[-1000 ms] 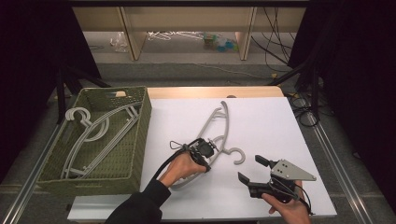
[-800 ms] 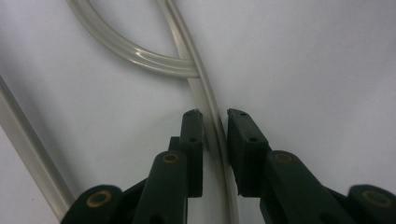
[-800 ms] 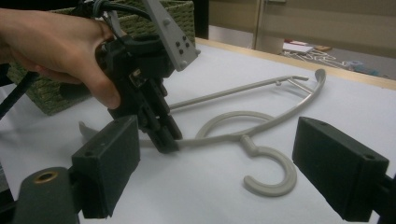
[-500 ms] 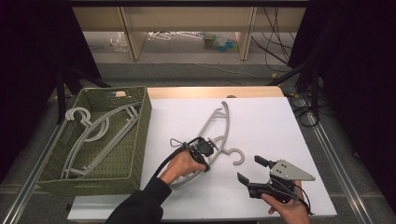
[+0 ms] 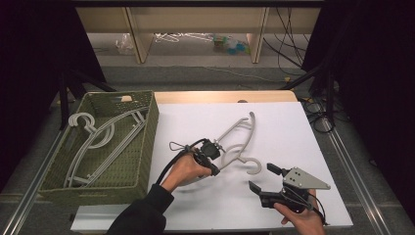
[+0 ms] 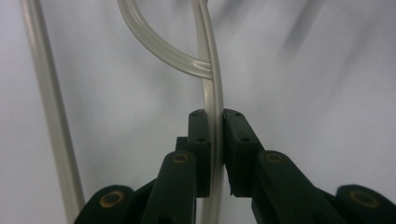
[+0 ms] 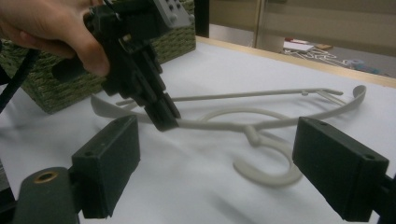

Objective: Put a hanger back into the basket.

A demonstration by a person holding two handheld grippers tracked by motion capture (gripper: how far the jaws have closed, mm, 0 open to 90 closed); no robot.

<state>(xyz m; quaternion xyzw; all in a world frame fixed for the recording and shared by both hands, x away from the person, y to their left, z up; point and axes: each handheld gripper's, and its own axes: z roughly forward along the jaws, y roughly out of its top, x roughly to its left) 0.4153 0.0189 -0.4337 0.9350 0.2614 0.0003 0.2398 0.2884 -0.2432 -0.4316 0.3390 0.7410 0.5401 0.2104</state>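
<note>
Left tongs [image 5: 214,151]: closed on one arm of the pale plastic hanger [image 5: 240,142], the thin rod pinched flat between both pads [image 6: 201,140].
Reason for grip: the arm was likely taken near the neck so the hanger could be lifted and carried level.
Hanger position: on the white surface [image 5: 293,127], centre, hook curling toward the near right, its far arm reaching away from the left tongs.
Right tongs [image 5: 264,178]: spread wide, holding nothing, near the right front of the surface.
Hanger relative to right tongs: the hook [image 7: 266,163] lay just beyond the gap between the open pads, apart from both.
Basket [image 5: 147,137]: green woven, at the left, already holding other hangers [image 5: 98,139]; probably the destination.
</note>
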